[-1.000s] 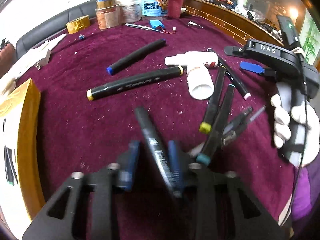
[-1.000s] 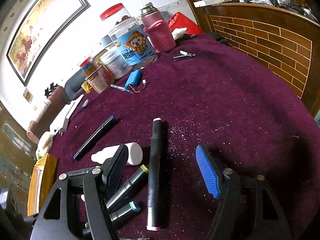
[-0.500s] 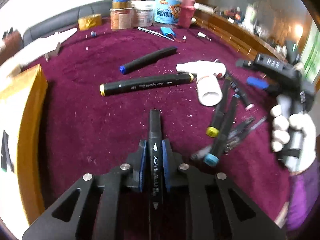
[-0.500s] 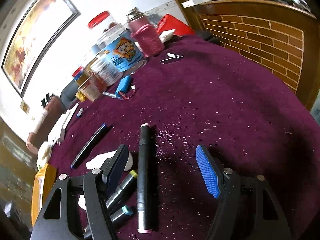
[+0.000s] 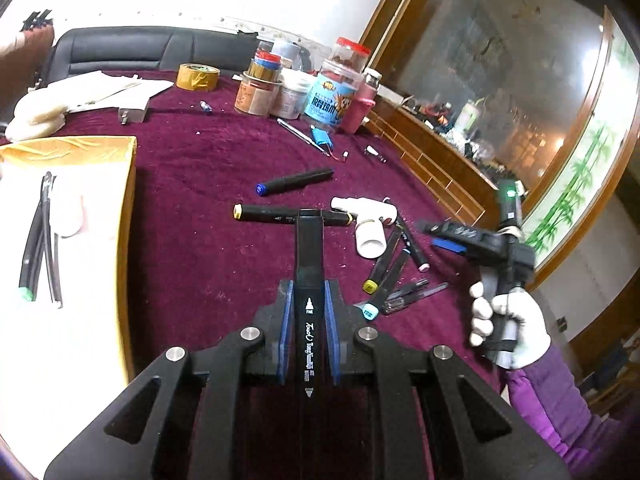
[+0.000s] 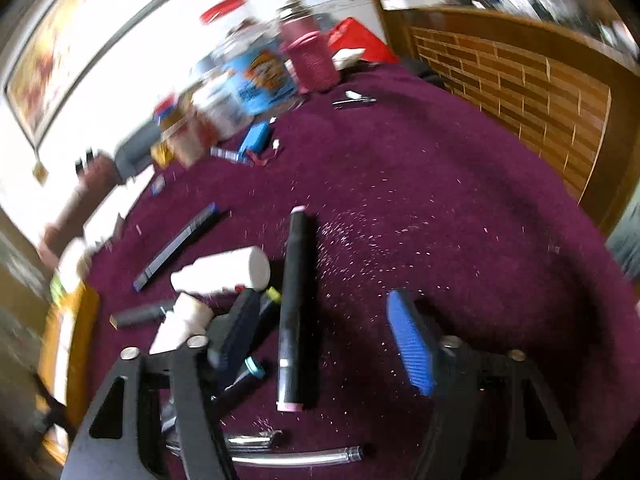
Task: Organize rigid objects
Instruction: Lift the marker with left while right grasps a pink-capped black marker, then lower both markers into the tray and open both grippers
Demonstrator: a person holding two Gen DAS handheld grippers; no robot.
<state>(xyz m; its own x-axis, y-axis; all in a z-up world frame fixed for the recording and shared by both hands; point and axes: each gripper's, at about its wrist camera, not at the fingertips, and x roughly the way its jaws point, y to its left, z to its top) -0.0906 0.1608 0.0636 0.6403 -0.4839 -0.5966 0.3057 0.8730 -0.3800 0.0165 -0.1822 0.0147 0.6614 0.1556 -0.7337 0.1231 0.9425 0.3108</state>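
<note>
Left gripper point(image 5: 308, 312): jaws closed on a black marker point(image 5: 309, 264). The blue pads press its barrel on both sides. The marker runs straight forward along the fingers, white lettering facing up, and its far end sticks out past the fingertips, raised off the maroon tablecloth point(image 5: 200, 248).

Right gripper point(image 6: 320, 336): jaws about half open and just closing further. A pink-capped black marker point(image 6: 294, 292) lies on the cloth between the pads; neither pad touches it. It sits nearer the left pad, and the blue right pad stands apart from it. In the left wrist view a white-gloved hand point(image 5: 506, 320) with a purple sleeve holds this gripper at the right side of the table.

Remaining items on the cloth, left wrist view:
- yellow-ended black marker point(image 5: 276, 213), lying crosswise beyond the held marker's tip
- blue-ended black marker point(image 5: 294, 181), farther back
- two white bottles point(image 5: 370, 222), touching each other
- a loose cluster just right of the bottles: a yellow-capped marker point(image 5: 378, 270), a teal-capped marker point(image 5: 386, 284) and a clear pen point(image 5: 416, 294)

Left edge: an open yellow-rimmed box point(image 5: 126, 216) with a white inside. It holds several dark pens, one of them green-ended.

Far edge of the table: a roll of yellow tape point(image 5: 198, 77), a group of jars point(image 5: 288, 88) and a blue battery pack point(image 5: 322, 136). The right wrist view is motion-blurred, so detail at the back is not readable.
</note>
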